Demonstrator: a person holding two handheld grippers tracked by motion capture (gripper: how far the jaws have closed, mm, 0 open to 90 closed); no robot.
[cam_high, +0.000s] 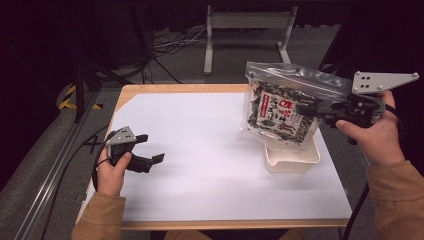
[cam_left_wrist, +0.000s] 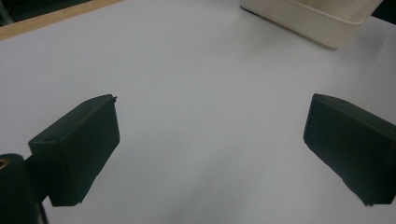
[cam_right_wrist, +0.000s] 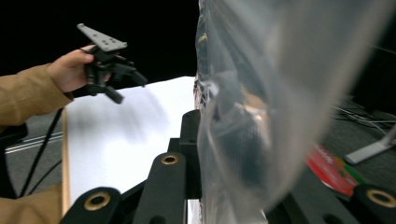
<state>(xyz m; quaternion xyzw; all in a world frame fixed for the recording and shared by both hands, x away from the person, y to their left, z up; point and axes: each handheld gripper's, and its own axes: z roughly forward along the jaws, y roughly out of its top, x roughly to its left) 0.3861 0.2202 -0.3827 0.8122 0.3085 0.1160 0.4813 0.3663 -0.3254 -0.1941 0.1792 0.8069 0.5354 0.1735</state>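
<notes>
One clear bag (cam_high: 282, 107) of dark dried bits with a red-and-white label hangs in the air over the right side of the tabletop (cam_high: 200, 150), pinched at its edge by the right tongs (cam_high: 312, 111). Directly beneath it sits one cream tub (cam_high: 292, 157), with nothing between the two. The left tongs (cam_high: 150, 148) are spread wide with nothing between them, low over the bare white sheet, well apart from the tub. The tabletop has a wooden rim; around it are a dark room, grey floor, cables and a metal stand (cam_high: 247, 30).
</notes>
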